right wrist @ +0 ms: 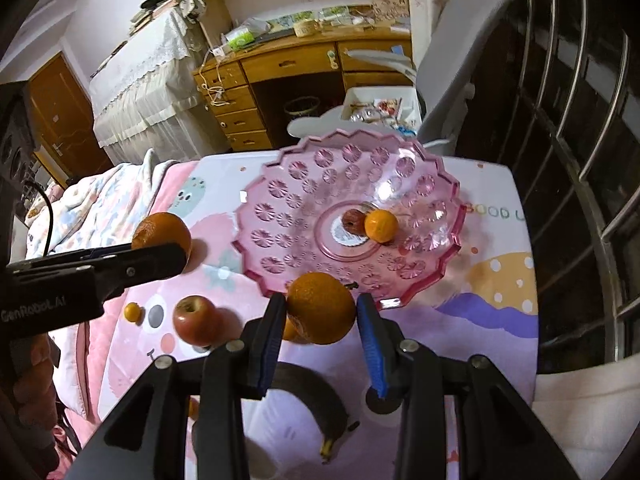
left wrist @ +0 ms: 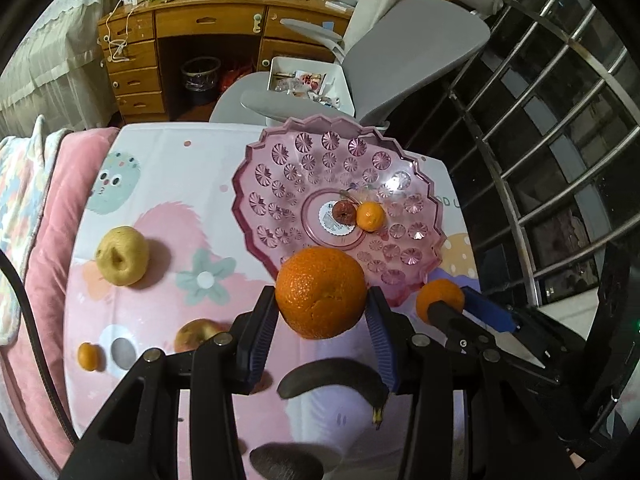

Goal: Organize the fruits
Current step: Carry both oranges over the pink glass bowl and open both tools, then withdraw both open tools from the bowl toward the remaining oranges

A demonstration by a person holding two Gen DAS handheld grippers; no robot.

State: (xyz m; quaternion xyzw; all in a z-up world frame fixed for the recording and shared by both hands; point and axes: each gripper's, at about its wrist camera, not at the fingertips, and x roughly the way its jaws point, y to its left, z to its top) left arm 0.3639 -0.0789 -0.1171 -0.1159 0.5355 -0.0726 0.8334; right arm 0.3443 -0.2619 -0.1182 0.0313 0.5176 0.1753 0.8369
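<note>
left hand-held gripper [left wrist: 322,312] clenched on big round orange [left wrist: 321,292] | right hand-held gripper [right wrist: 321,322] clenched on smaller orange [right wrist: 321,308] | both firm, rollable, gripped at widest girth | pink scalloped glass dish [right wrist: 280,216] ahead, likely fragile

Glossy translucent pink cut-pattern plate [left wrist: 256,184], dimpled matt orange [left wrist: 322,292] peel, smooth printed tablecloth [left wrist: 180,168].
</note>
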